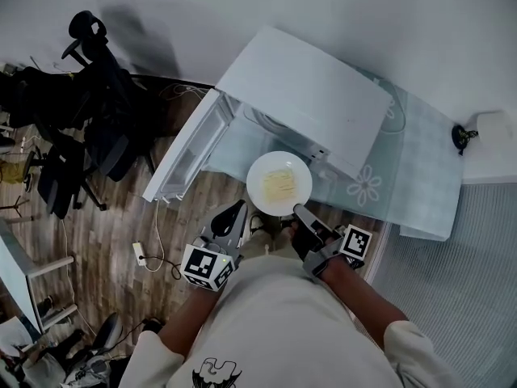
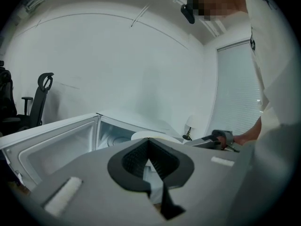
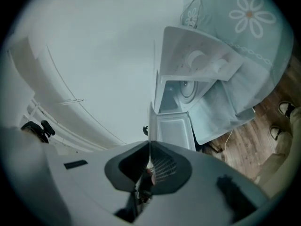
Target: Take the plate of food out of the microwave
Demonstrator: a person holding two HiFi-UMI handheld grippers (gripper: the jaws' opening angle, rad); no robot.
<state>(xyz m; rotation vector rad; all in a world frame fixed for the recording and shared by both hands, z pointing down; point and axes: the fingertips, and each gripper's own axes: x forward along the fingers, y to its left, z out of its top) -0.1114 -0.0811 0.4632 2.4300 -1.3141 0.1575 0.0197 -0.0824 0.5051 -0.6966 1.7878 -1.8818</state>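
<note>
Outside the microwave (image 1: 307, 95), plate (image 1: 257, 186) in right tool (image 1: 300, 211)

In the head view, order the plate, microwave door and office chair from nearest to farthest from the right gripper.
1. plate, gripped at its rim by the right gripper.
2. microwave door, open, to the left.
3. office chair, far left.

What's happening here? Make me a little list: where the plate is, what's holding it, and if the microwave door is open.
plate: white, out of the microwave, in front of its opening
food: yellow, on the plate
right gripper: shut on the plate's rim
left gripper: shut, empty, beside the plate
door: open
table: holds the microwave, has a pale flowered cloth
</note>
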